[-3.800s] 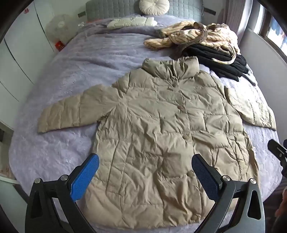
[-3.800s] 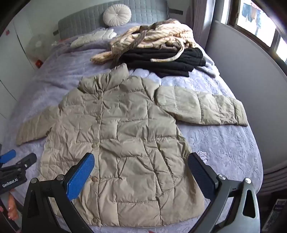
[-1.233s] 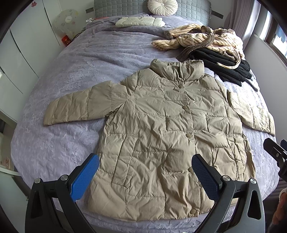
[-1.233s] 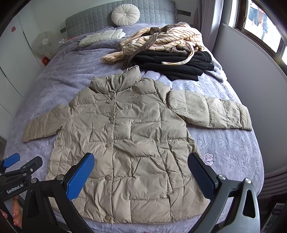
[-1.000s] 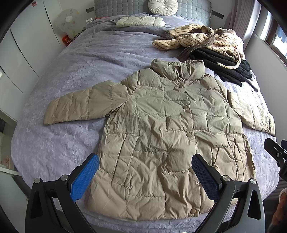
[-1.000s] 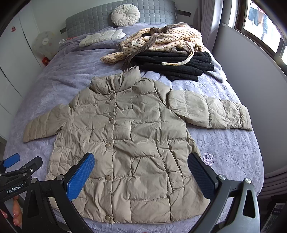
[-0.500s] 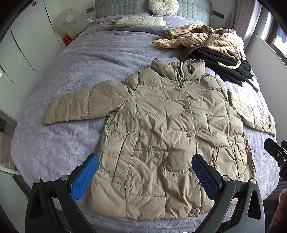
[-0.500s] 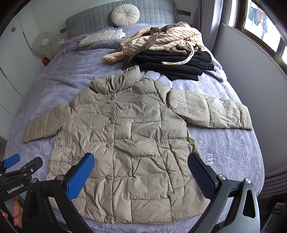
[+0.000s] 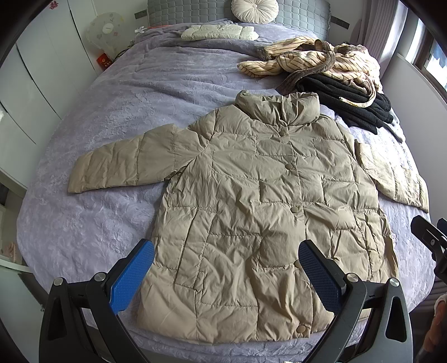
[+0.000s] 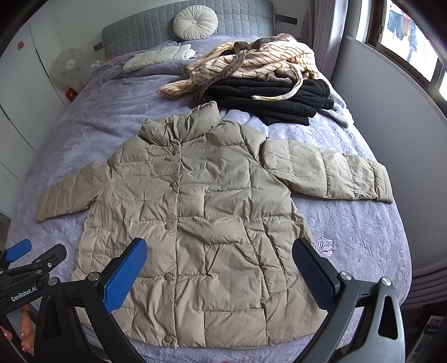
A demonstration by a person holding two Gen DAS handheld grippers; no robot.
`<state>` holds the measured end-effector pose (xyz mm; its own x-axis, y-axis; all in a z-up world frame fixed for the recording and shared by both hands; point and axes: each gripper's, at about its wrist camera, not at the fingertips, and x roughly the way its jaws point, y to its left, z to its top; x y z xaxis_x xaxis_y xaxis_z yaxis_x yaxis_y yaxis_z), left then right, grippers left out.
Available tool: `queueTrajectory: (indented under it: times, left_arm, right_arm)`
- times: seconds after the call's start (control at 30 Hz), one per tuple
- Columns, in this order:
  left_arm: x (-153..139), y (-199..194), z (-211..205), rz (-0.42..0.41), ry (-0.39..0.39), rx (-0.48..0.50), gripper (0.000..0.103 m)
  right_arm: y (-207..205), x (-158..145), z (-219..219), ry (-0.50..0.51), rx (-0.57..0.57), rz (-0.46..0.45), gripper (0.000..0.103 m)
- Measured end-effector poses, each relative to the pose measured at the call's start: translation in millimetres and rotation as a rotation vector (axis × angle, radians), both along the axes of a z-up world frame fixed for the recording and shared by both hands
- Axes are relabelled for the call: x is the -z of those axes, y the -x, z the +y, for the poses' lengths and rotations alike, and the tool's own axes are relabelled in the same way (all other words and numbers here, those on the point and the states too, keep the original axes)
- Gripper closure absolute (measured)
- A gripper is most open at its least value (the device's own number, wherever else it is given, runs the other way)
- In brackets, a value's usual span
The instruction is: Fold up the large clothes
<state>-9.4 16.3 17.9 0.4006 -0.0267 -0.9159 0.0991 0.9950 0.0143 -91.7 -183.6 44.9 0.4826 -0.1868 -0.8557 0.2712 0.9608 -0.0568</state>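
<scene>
The left gripper (image 9: 226, 270) hangs at the bottom of its frame with its blue-padded fingers (image 9: 131, 276) spread wide and nothing between them, above the lower hem of a beige quilted puffer jacket (image 9: 251, 212). The right gripper (image 10: 220, 270) sits the same way at the bottom of its own frame, jaws wide apart and empty, over the same hem.

The jacket fills the centre of both views, lying front-up and buttoned on a bed covered with a lavender bedspread (image 9: 117, 111). Its collar (image 9: 279, 107) points toward the top of the frame, and its two sleeves stretch out to the left and right; the sleeve on the right (image 10: 327, 173) ends near the bed's right edge.

Just above the collar, in the upper right, a pile of clothes rests on the bedspread: a cream striped robe (image 10: 251, 64) lies on top of a black garment (image 10: 273, 97). Higher up, a white folded garment (image 9: 219, 32) lies near a grey quilted headboard (image 10: 139, 30), against which a round white cushion (image 10: 195, 22) leans. A white fan (image 9: 104, 30) stands at upper left.
</scene>
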Motion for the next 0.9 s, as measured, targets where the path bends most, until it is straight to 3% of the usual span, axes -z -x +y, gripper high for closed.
queueTrajectory:
  times: [0.57, 0.9]
  left_arm:
    - [4.7, 4.1, 10.5, 0.015, -0.018, -0.011, 0.000]
    - [18.3, -11.9, 44.6, 0.075, 0.033, -0.036, 0.000]
  right_arm:
    - [-4.4, 9.3, 5.9, -0.035, 0.013, 0.022, 0.000]
    - [-24.1, 26.2, 40.8, -0.030, -0.034, 0.080, 0.000]
